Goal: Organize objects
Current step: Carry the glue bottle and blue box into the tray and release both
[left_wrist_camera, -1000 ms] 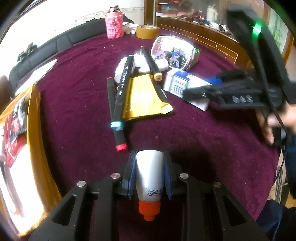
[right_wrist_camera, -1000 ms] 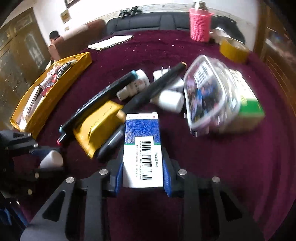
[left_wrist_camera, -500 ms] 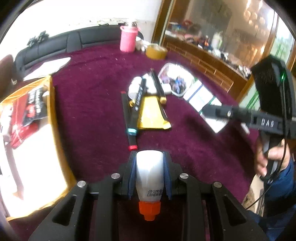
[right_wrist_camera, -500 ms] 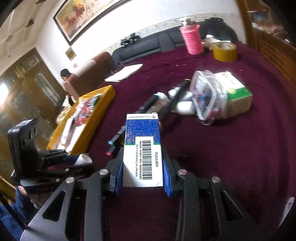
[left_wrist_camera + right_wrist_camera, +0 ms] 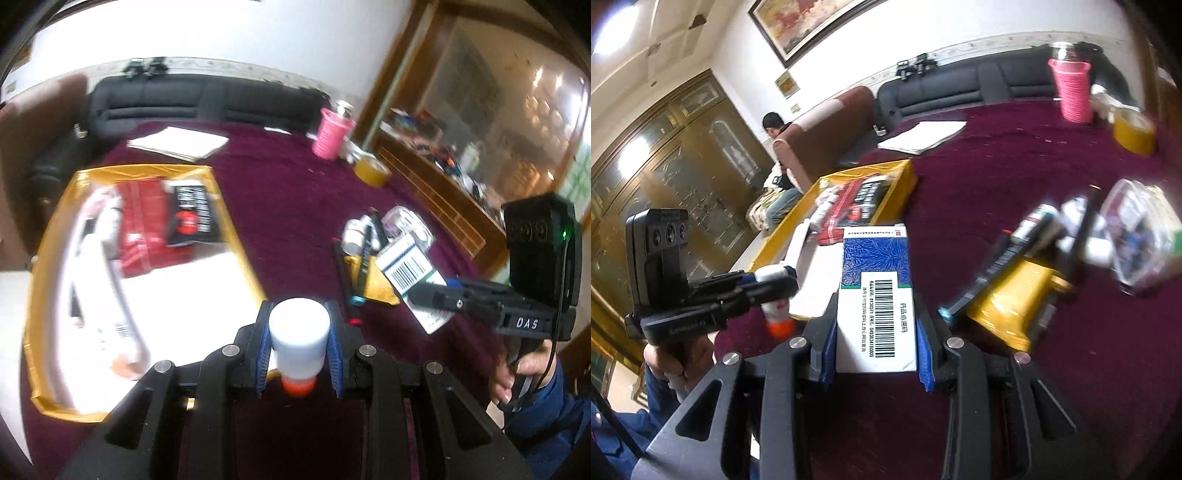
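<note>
My left gripper [image 5: 298, 341] is shut on a small white bottle with an orange cap [image 5: 298, 338], held near the front right corner of the gold tray [image 5: 236, 229]. The tray holds red and black packets and a white tube. My right gripper [image 5: 875, 328] is shut on a blue and white medicine box [image 5: 875, 295] above the maroon table. The left gripper [image 5: 768, 286] with its bottle also shows in the right wrist view, by the gold tray [image 5: 905, 177]. The box [image 5: 410, 266] shows in the left wrist view.
A pile of markers [image 5: 364, 258], a gold packet [image 5: 1015, 306], small bottles and a clear pouch [image 5: 1137, 229] lies right of the tray. A pink cup [image 5: 330, 134], a tape roll [image 5: 371, 170] and papers [image 5: 177, 142] sit at the far side. A person sits beyond the table.
Both grippers have lifted and swung left toward the gold tray with their objects. The tray now fills the left of the left wrist view; the pile has dropped to the right.
</note>
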Demonstrator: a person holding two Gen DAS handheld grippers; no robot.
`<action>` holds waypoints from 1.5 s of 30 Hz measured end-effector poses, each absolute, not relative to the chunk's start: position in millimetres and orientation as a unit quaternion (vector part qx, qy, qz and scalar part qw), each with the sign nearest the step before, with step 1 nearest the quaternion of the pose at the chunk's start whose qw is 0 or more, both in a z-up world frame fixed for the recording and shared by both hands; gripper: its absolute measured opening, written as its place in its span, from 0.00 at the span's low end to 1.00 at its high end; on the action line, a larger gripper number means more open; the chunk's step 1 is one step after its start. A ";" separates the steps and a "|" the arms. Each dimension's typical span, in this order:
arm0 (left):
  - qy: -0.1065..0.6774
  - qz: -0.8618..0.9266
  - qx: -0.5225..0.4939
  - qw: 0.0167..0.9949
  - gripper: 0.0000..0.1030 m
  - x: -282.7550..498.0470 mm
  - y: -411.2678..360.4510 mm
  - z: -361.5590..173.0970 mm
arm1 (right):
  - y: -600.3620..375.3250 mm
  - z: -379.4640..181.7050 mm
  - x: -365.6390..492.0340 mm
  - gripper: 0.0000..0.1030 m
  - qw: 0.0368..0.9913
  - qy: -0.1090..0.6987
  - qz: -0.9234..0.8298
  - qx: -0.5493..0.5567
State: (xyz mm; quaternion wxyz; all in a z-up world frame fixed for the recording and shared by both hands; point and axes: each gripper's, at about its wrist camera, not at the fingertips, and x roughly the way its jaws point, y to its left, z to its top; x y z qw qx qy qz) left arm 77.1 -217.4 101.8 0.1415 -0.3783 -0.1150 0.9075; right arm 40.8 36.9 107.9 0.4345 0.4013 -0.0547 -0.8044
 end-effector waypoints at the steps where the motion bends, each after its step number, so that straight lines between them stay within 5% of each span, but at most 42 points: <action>1: -0.122 0.910 -0.374 0.131 0.22 79.9 -227.8 102.2 | 29.1 108.5 41.4 0.31 0.440 -0.050 -0.802 0.402; 14: -0.186 0.912 -0.365 0.036 0.23 93.1 -326.2 76.9 | -58.8 97.3 42.3 0.31 0.483 -0.018 -0.771 0.415; 45: -0.180 0.880 -0.439 0.004 0.23 62.2 -358.3 42.0 | -164.3 46.6 55.5 0.31 0.447 0.106 -0.755 0.468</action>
